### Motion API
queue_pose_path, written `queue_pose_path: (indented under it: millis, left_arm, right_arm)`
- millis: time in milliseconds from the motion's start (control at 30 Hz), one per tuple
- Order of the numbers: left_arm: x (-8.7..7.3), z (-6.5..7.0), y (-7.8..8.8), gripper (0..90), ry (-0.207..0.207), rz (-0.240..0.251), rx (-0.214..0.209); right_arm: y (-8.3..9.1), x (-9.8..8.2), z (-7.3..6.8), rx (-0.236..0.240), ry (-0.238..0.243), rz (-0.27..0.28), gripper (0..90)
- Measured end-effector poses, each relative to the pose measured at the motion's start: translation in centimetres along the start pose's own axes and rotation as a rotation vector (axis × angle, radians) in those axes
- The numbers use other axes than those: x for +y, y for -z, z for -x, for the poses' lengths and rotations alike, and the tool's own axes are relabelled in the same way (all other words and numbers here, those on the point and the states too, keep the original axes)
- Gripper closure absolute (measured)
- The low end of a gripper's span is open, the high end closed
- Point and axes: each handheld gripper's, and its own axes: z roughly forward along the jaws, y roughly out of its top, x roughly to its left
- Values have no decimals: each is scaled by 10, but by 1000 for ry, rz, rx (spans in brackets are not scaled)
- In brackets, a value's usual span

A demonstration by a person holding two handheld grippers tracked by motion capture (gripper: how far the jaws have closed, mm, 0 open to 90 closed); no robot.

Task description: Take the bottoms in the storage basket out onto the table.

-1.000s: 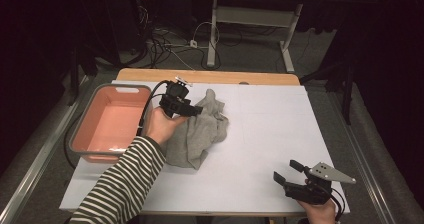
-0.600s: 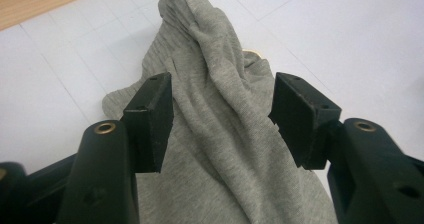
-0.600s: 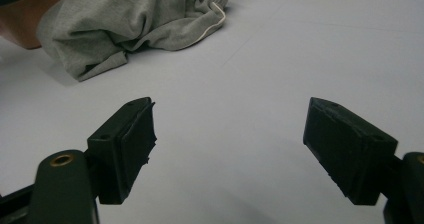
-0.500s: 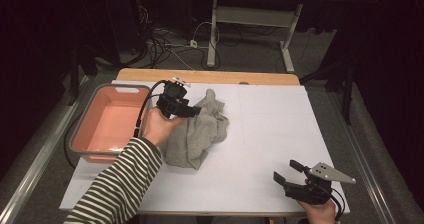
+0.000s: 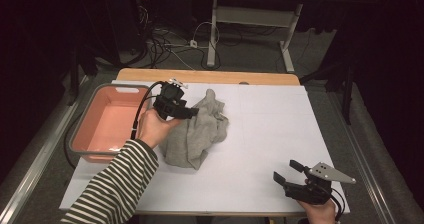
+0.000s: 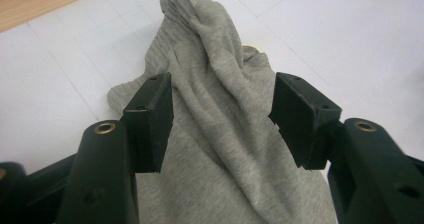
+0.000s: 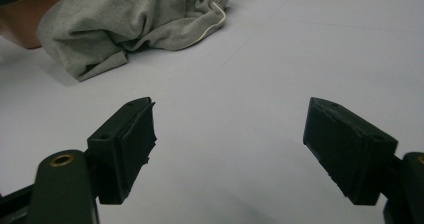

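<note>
A crumpled grey garment (image 5: pixel 197 136) lies on the white table left of centre. My left gripper (image 5: pixel 192 113) hovers over its left side, held by a hand with a striped sleeve. In the left gripper view the jaws of the left gripper (image 6: pixel 222 109) stand apart on either side of a raised fold of the grey garment (image 6: pixel 220 144), and the pads do not press on it. My right gripper (image 5: pixel 286 170) rests near the table's front right corner, open over bare table. In the right gripper view the right gripper (image 7: pixel 230 144) has nothing between its jaws, and the grey garment (image 7: pixel 135 19) lies far off.
A pink tub (image 5: pixel 82 134) with a grey rim stands at the table's left edge, close beside the garment. A wooden strip (image 5: pixel 210 76) runs along the far edge. Cables and a desk frame lie on the floor beyond.
</note>
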Motion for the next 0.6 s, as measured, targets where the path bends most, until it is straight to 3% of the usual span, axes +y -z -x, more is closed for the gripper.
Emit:
queue_pose_path:
  millis: [600]
  left_arm:
    - [-12,-5,13,405,12,5,2]
  right_arm:
    - [0,0,0,3,1,0,211]
